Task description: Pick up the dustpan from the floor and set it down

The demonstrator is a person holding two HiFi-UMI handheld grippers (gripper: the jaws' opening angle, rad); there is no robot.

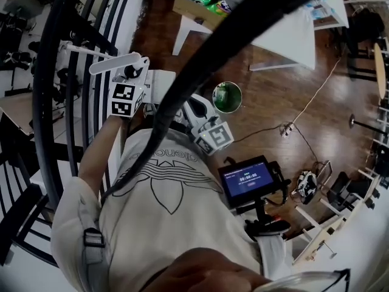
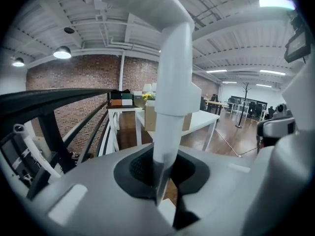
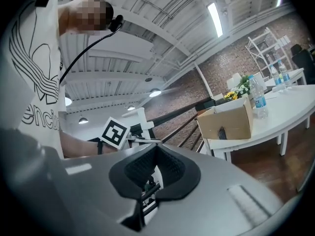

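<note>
My left gripper [image 1: 130, 73] is raised at the left, beside the black railing, and is shut on the dustpan's white handle [image 1: 117, 62], which lies across its jaws. In the left gripper view the handle [image 2: 173, 77] rises as a thick white post out of the dark pads [image 2: 189, 173] of the left gripper [image 2: 165, 183]. The pan itself I cannot make out. My right gripper [image 1: 193, 109] hovers close to the right of it, its marker cube toward my chest. In the right gripper view the right gripper [image 3: 147, 193] has its pads drawn together with nothing between them.
A black railing [image 1: 73, 72] runs along the left. A green bin [image 1: 227, 97] stands on the wooden floor ahead. Behind it is a white table [image 1: 285, 32] with a cardboard box [image 1: 196, 8]. A white cable [image 1: 313, 99] crosses the floor, and shoes [image 1: 306, 184] lie at the right.
</note>
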